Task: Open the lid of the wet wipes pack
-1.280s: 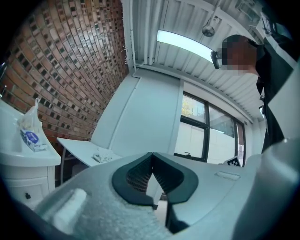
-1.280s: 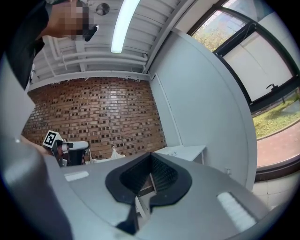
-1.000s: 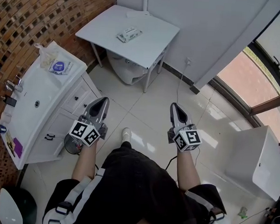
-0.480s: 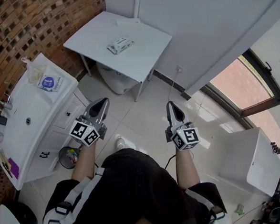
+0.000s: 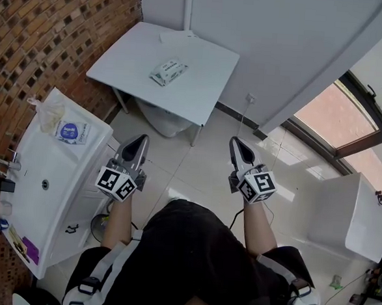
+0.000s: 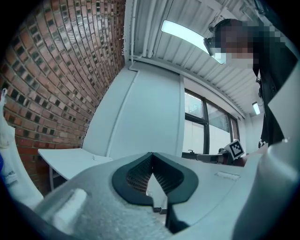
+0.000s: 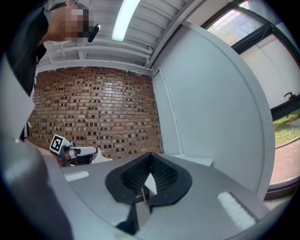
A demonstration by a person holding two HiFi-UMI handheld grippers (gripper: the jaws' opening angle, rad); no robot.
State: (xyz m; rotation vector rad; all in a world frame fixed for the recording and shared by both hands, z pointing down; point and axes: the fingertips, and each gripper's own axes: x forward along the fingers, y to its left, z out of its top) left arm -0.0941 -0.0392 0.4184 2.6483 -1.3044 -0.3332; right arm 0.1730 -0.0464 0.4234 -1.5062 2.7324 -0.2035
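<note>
A white wet wipes pack [image 5: 168, 71] lies flat on the grey table [image 5: 202, 84] against the far wall, its lid down as far as I can see. My left gripper [image 5: 141, 140] and my right gripper [image 5: 234, 142] are both shut and empty, held level over the tiled floor, well short of the table. In the left gripper view the jaws [image 6: 151, 159] meet at their tips, with the table [image 6: 65, 159] low at the left. In the right gripper view the jaws [image 7: 150, 159] are closed too.
A white washbasin counter [image 5: 27, 202] with a second wipes pack [image 5: 72, 132] and a plastic bag [image 5: 49, 112] stands at the left by the brick wall [image 5: 49, 34]. A white tub [image 5: 352, 222] stands at the right. A toilet [image 5: 161, 119] sits under the table.
The person has walked forward: the table and the counter have shifted in the head view. Both grippers stay shut, held side by side.
</note>
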